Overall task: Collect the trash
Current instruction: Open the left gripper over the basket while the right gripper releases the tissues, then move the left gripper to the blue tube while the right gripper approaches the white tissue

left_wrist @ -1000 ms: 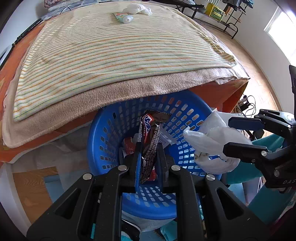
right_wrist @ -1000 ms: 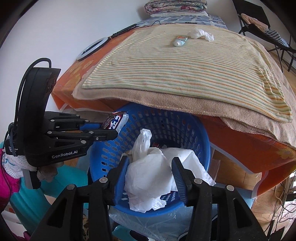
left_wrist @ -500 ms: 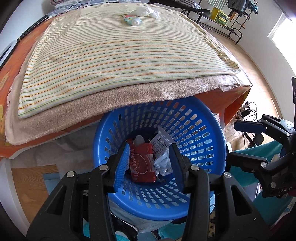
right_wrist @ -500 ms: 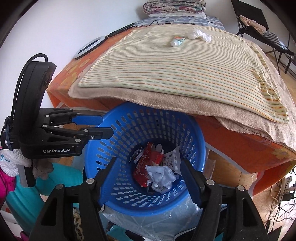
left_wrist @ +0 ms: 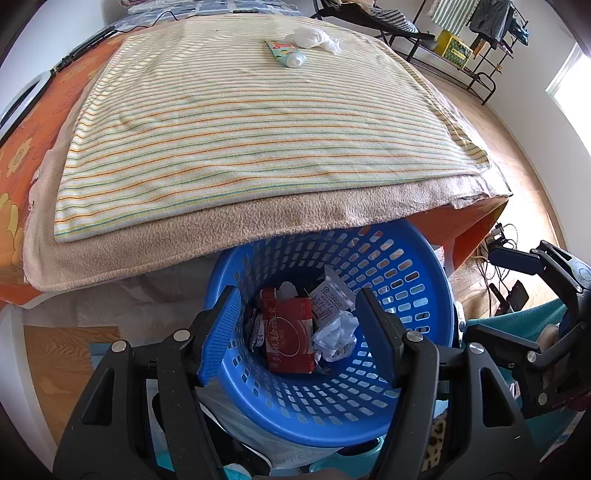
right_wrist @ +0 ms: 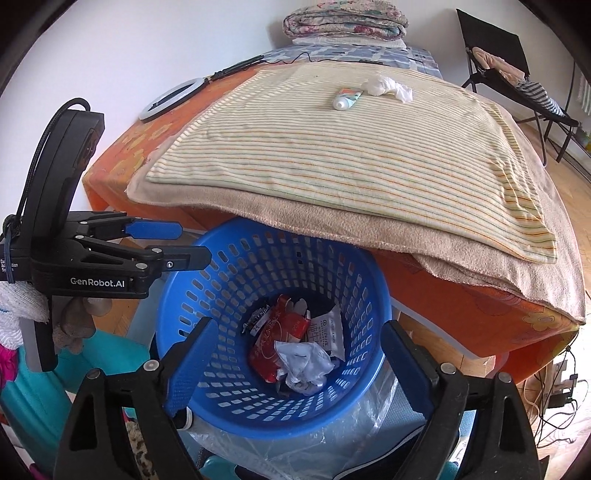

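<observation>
Both grippers, left (left_wrist: 299,328) and right (right_wrist: 291,354), are held over the blue basket (right_wrist: 221,266), fingers spread and emptied (wrapper and tissue (right_wrist: 303,360), pinched earlier, now lie inside).

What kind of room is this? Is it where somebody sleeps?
Most likely a bedroom. There is a bed covered by a striped blanket, folded quilts stacked at its far end, and a clothes rack by the wall. A blue basket for trash sits beside the bed.
</observation>
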Motion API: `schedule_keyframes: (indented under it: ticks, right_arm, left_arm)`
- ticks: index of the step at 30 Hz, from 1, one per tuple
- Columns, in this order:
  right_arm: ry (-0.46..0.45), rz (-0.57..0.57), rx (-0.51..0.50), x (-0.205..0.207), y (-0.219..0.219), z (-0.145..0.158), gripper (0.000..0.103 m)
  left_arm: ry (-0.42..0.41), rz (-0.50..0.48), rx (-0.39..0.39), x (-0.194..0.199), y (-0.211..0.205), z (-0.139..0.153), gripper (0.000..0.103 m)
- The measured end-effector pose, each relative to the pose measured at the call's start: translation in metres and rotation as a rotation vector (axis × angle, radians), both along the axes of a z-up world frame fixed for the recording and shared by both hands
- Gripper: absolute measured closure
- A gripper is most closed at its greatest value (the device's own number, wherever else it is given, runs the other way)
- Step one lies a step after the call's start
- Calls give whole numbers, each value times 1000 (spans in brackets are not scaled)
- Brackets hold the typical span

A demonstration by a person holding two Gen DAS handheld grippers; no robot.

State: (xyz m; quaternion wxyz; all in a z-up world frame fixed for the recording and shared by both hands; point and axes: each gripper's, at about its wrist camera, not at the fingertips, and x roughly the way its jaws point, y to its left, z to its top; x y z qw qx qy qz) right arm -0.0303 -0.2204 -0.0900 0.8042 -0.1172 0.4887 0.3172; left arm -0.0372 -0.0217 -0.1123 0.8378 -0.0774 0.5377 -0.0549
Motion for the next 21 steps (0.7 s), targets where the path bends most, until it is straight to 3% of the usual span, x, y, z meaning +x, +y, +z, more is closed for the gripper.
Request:
schedule_keyframes:
  ticks: [21]
  right_arm:
    - [-63, -48, 24, 30, 3, 37, 11]
  left_arm:
    - [-54, 17, -13, 50, -3, 38, 36]
